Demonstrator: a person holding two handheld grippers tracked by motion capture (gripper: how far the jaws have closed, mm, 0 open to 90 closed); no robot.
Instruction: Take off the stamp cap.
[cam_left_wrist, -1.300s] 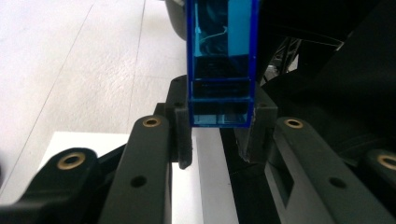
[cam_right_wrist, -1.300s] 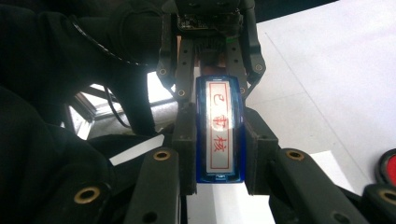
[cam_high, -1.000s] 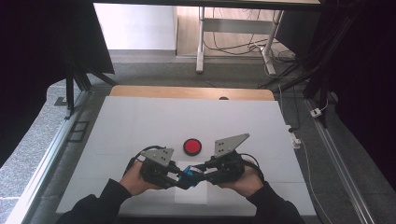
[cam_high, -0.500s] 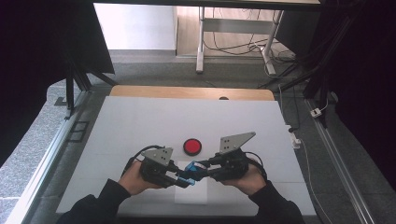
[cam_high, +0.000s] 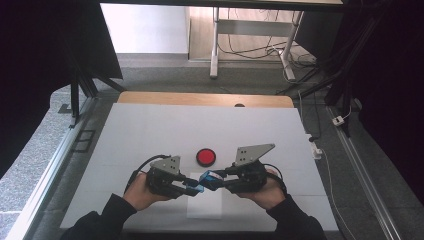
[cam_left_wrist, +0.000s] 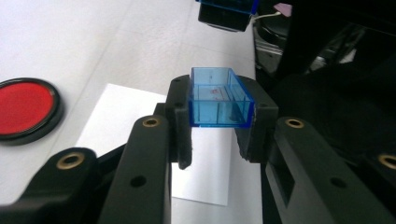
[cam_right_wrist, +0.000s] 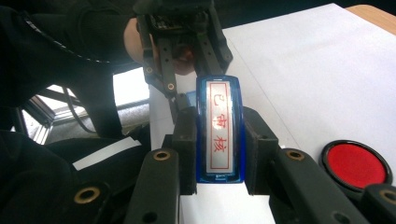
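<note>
Left gripper (cam_left_wrist: 212, 140) clamps the blue cap (cam_left_wrist: 219, 99), right gripper (cam_right_wrist: 219, 149) clamps the stamp body (cam_right_wrist: 219, 133); hands unmoved since earlier frames, cap stays off, stamping not begun

Between my left gripper's (cam_left_wrist: 217, 140) matt black plastic pads sits a clear glossy blue plastic cap (cam_left_wrist: 219, 98); beneath lies smooth white paper (cam_left_wrist: 205, 154), beside it a glossy red ink pad (cam_left_wrist: 23, 107).

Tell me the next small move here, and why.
Probably lower the stamp in the right gripper face-down onto the white paper. Its blue cap is already off, clamped in the left gripper, so the red lettered face is bare, and both hands hover just above the sheet.
</note>
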